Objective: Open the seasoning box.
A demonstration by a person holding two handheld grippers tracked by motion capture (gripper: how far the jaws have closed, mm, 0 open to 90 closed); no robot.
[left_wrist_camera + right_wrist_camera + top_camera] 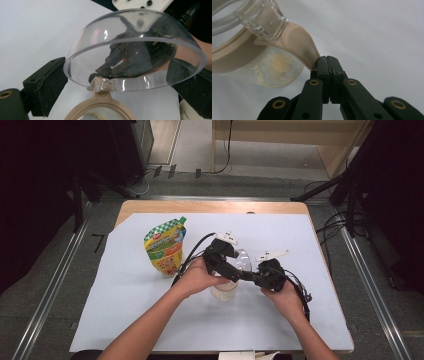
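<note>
Clear dome lid [135,50] already stands flipped open between the left gripper's [120,82] spread jaws (pads apparently not pressing); right gripper's [327,60] jaws, pressed together, brace the jar's beige tab [298,42]; filling remains.

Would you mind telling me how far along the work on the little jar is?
Done: the clear dome lid is swung open on its hinge. In hand: the left gripper brackets that lid, and the shut right gripper rests its tips against the beige tab. Left: probably refilling, since the pouch stands capped and the jar holds little yellowish powder.
</note>
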